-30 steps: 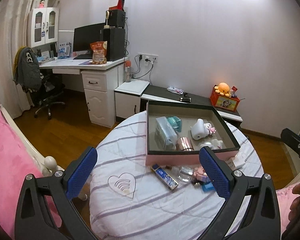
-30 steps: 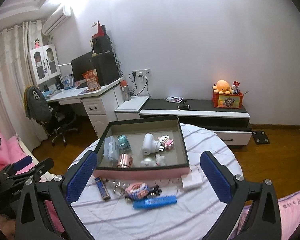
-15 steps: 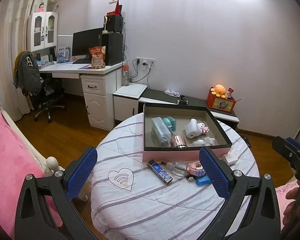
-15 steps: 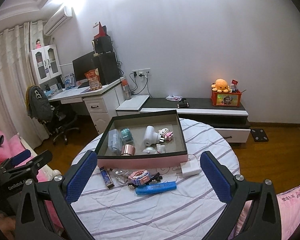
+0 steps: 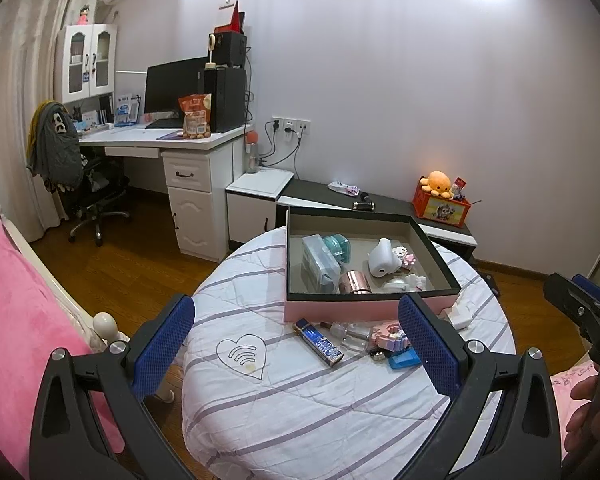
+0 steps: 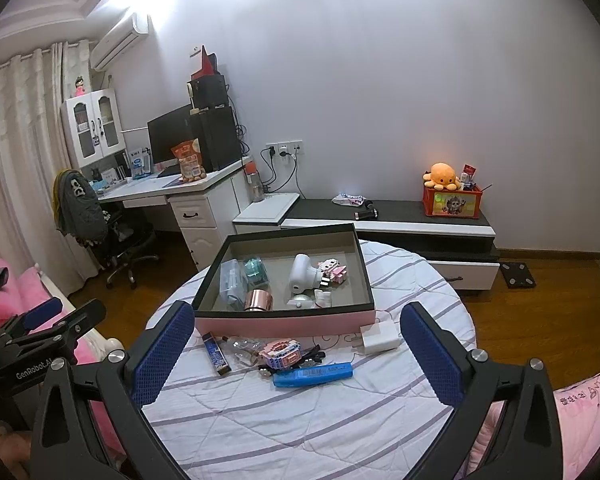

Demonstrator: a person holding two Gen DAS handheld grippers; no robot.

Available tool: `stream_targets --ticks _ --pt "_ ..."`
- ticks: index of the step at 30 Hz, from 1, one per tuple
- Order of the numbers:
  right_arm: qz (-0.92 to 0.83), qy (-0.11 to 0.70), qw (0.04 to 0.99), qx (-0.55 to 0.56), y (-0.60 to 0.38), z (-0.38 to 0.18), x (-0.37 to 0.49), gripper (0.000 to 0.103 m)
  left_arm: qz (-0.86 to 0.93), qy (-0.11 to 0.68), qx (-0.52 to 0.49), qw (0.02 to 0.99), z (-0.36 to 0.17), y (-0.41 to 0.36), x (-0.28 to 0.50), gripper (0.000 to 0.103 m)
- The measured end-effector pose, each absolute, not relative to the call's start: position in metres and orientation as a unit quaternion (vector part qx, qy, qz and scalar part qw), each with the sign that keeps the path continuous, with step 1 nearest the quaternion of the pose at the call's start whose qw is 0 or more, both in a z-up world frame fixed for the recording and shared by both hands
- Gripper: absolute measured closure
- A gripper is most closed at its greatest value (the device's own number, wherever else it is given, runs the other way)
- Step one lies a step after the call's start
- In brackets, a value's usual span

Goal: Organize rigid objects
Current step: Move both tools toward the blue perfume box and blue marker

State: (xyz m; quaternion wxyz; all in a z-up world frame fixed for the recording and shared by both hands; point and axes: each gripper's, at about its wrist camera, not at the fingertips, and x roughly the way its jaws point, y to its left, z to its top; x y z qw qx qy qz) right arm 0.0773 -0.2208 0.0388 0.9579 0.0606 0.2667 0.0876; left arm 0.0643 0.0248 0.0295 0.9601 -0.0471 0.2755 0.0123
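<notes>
While both hand-held grippers hang in the air with nothing in them, the round table [image 6: 300, 420] with its striped white cover sits below them. The left hand-held gripper [image 5: 296, 344] has its blue fingers spread wide apart, and the right hand-held gripper [image 6: 298, 354] is spread wide too. At the far side of the table rests a big pink box [image 6: 288, 325] with a dark rim. Inside it lie a clear plastic case [image 6: 231, 280], a white round gadget [image 6: 302, 272], a shiny copper cup [image 6: 258, 300] and a little pink block toy [image 6: 334, 271]. Just in front of the box, on the cover, there is a row of loose things. A white charger [image 6: 378, 338] is near the box's right corner. A long blue tube [image 6: 312, 374] lies closest to the grippers. A pink block toy [image 6: 282, 354] sits just behind the tube. A small dark blue box [image 6: 217, 354] lies to the left, beside a clear little bottle [image 6: 244, 349].
</notes>
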Motion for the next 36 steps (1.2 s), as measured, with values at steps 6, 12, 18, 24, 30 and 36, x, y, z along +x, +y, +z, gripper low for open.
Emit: stream_targets --ticks 6,12,18,24,30,36 --pt "0.082 0.275 0.957 0.049 -0.222 0.039 0.077 0.000 0.015 0.287 -0.047 0.957 0.025 0.023 0.065 0.000" --pt "0.075 0.326 0.942 0.027 -0.220 0.005 0.097 0.000 0.017 0.326 -0.044 0.944 -0.005 0.018 0.086 0.000" --pt "0.071 0.396 0.916 0.000 -0.217 -0.050 0.126 0.000 0.025 0.385 -0.040 0.922 -0.054 0.014 0.118 0.000" --pt "0.078 0.442 0.894 -0.013 -0.206 -0.096 0.150 0.000 0.034 0.427 -0.027 0.903 -0.099 0.008 0.147 0.000" --pt "0.085 0.467 0.880 -0.014 -0.198 -0.125 0.174 0.000 0.037 0.460 -0.019 0.887 -0.131 0.001 0.175 0.000" --pt "0.092 0.472 0.877 -0.006 -0.191 -0.141 0.190 0.000 0.028 0.460 -0.033 0.887 -0.138 -0.004 0.191 0.000"
